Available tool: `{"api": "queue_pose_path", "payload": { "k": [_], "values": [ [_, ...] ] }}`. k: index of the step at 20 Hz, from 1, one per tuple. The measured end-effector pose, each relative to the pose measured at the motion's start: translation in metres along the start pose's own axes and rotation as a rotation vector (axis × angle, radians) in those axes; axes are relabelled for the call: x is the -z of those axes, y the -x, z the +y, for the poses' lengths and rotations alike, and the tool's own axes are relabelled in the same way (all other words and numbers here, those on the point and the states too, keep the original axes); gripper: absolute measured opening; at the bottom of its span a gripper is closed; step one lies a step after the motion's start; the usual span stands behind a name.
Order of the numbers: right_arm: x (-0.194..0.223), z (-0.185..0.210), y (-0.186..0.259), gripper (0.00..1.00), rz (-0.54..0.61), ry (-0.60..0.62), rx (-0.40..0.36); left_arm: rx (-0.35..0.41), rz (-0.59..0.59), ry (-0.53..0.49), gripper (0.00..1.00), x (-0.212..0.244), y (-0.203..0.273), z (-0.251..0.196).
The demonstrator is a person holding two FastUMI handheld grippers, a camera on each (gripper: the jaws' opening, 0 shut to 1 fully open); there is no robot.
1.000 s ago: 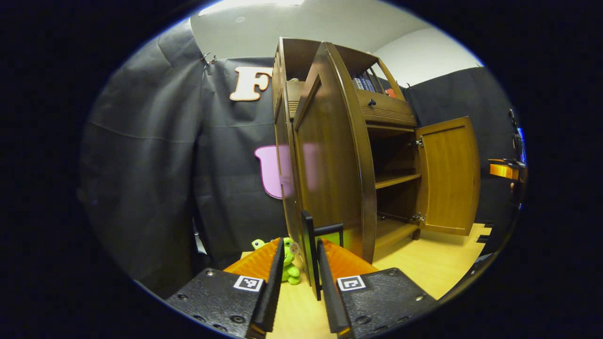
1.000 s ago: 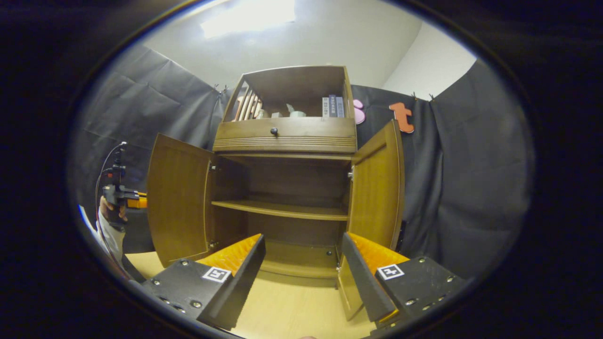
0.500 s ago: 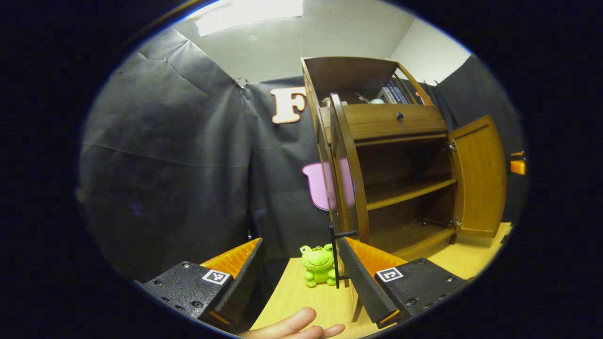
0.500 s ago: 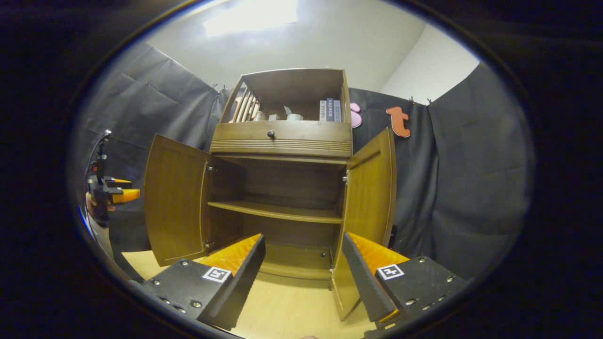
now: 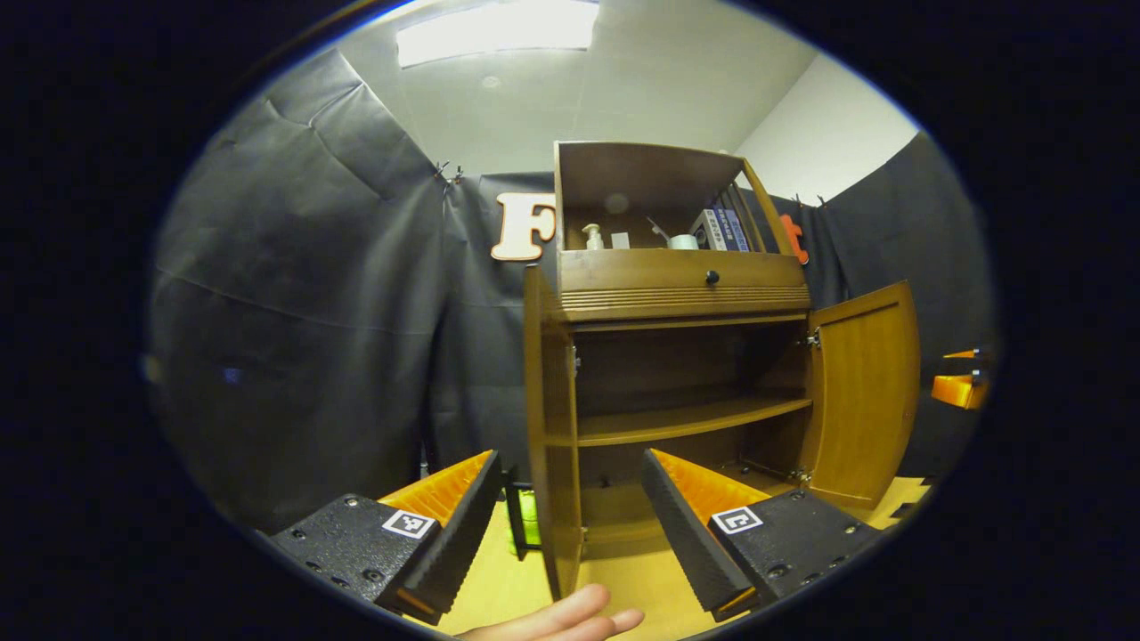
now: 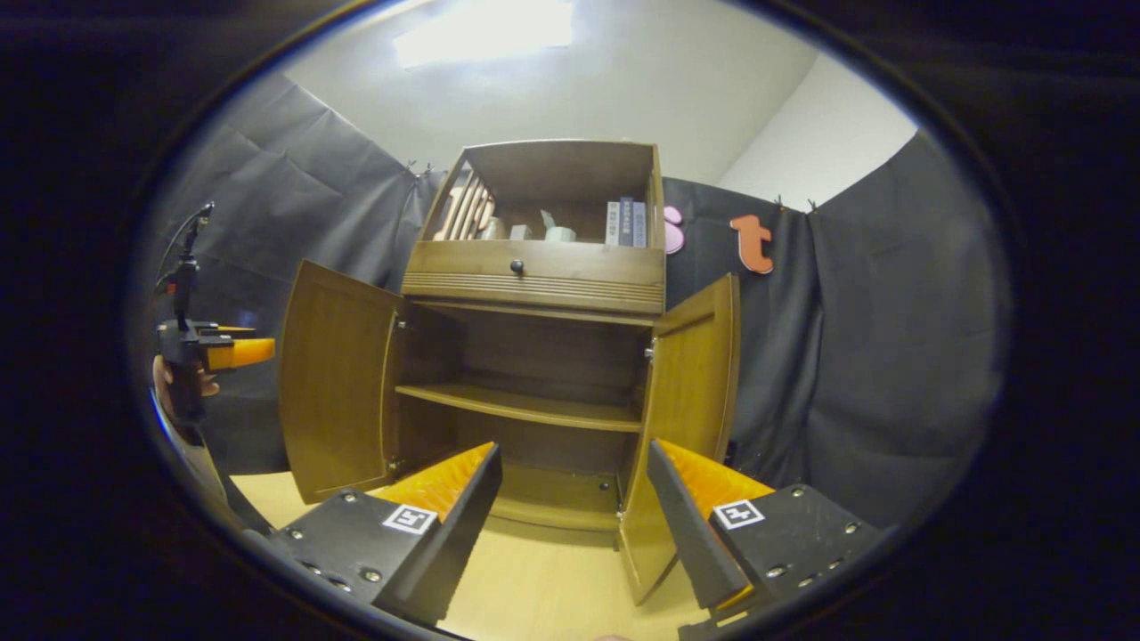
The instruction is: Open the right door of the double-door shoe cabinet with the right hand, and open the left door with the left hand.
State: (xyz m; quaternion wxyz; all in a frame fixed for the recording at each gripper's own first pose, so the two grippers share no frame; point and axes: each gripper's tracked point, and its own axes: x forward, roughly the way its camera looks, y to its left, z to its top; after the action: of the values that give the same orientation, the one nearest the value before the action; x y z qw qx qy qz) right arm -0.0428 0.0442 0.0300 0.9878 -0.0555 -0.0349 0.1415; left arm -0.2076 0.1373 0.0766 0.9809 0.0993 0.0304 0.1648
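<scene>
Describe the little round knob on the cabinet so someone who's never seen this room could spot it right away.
Find the tall brown wooden cabinet against the black cloth wall, both lower doors swung open. Above the open shelves runs a closed drawer with ridges along its lower edge. The knob is the single small dark button on that drawer's front, the only round fitting there.
</scene>
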Motion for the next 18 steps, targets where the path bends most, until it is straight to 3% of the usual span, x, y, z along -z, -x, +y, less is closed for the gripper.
{"api": "queue_pose_path", "payload": {
  "k": [2, 9, 10, 11, 12, 13, 14, 16, 17, 18],
  "values": [
    [-0.006, 0.003, 0.000, 0.97, -0.009, -0.014, -0.006, -0.003, -0.019, 0.009, 0.97, -0.009, -0.002, -0.018],
    [0.007, 0.005, -0.019, 0.94, 0.055, -0.018, -0.017, 0.090, -0.066, 0.049, 0.99, -0.026, -0.014, -0.113],
    [0.010, 0.007, -0.021, 0.94, 0.064, -0.024, -0.029, 0.108, -0.060, 0.053, 0.99, -0.024, -0.015, -0.128],
    [0.011, 0.009, -0.026, 1.00, 0.070, -0.033, -0.043, 0.130, -0.052, 0.055, 0.99, -0.022, -0.015, -0.144],
    [0.015, 0.007, -0.028, 1.00, 0.084, -0.040, -0.052, 0.145, -0.043, 0.054, 0.99, -0.020, -0.018, -0.157],
    [0.018, 0.004, -0.032, 0.94, 0.098, -0.044, -0.051, 0.160, -0.038, 0.049, 0.99, -0.017, -0.019, -0.170],
    [0.018, 0.000, -0.035, 1.00, 0.109, -0.046, -0.048, 0.174, -0.031, 0.045, 0.99, -0.014, -0.023, -0.183],
    [0.020, -0.007, -0.040, 0.94, 0.123, -0.049, -0.042, 0.196, -0.005, 0.041, 0.95, -0.003, -0.029, -0.206],
    [0.020, -0.011, -0.041, 1.00, 0.125, -0.054, -0.037, 0.211, 0.009, 0.043, 0.97, 0.003, -0.032, -0.218],
    [0.021, -0.015, -0.041, 0.97, 0.128, -0.057, -0.032, 0.230, 0.017, 0.035, 0.99, 0.008, -0.036, -0.230]
  ]
}}
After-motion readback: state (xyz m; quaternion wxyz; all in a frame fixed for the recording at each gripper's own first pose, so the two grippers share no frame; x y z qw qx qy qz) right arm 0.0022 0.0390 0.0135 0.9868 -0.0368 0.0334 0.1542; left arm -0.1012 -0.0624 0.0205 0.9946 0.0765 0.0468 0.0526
